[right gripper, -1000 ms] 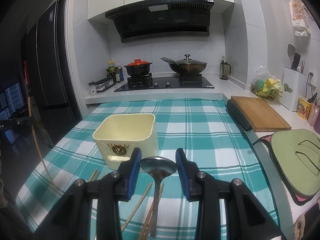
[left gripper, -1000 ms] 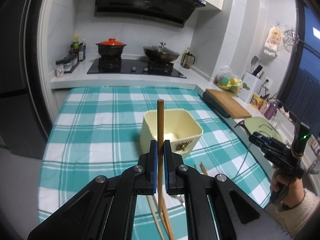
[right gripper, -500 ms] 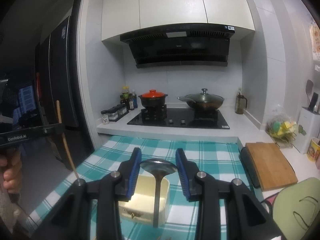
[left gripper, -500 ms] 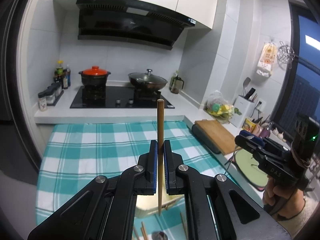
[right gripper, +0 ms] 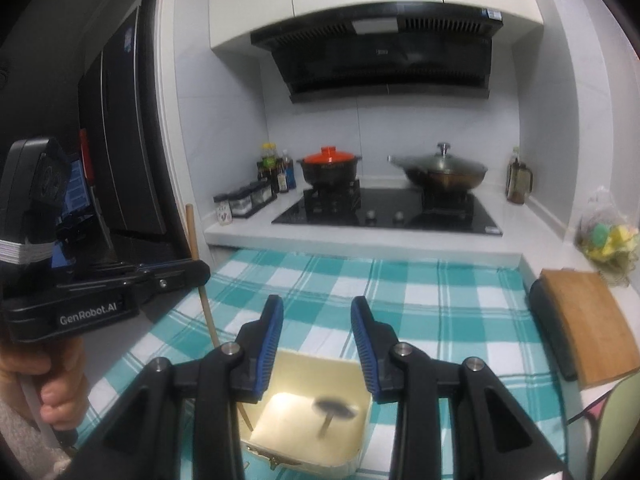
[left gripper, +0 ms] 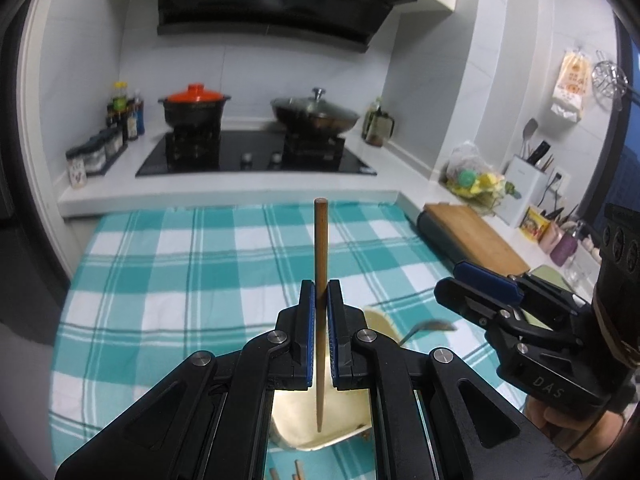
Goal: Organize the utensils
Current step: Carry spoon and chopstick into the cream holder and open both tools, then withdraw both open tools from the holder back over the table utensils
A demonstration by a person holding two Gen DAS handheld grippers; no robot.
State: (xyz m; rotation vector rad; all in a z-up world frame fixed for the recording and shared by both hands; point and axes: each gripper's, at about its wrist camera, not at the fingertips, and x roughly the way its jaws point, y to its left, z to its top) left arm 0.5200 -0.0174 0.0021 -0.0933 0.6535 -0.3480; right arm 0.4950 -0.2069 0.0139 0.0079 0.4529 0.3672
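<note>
**Materials and shapes.** We see a counter (left gripper: 132, 380) covered by a soft woven cloth (left gripper: 200, 280) in a teal and white check. On it stands a cream box (right gripper: 320, 358). It is squarish with rounded corners, smooth walls and an open top. The chopstick (left gripper: 320, 248) is a slim, round wooden stick, brown and matt, with a flat upper end. The spoon (right gripper: 334, 406) is of dull grey metal, with a rounded bowl and a thin handle. Both pairs of tongs are of black hard plastic, with ribbed blue pads on their inner faces.

**Pose.** The left tongs (left gripper: 320, 292) point forward and somewhat downward over the box, and a hand (right gripper: 52, 380) grasps their handle. Their pads are pressed shut on the chopstick. The right tongs (right gripper: 316, 304) reach in from the right, likewise tilted downward. Their jaws stand apart, and we see nothing between the pads. A second hand (left gripper: 560, 428) holds their grip.

**The utensils.** The chopstick stands nearly upright, clamped near its middle. Its upper end rises above the pads and its lower tip hangs over the inside of the box. The spoon appears blurred below the right tongs and apart from them, with its bowl uppermost and its handle pointing down into the box. We cannot tell whether it touches the floor of the box. The ends of further chopsticks (left gripper: 296, 470) lie on the cloth just in front of the box.
</note>
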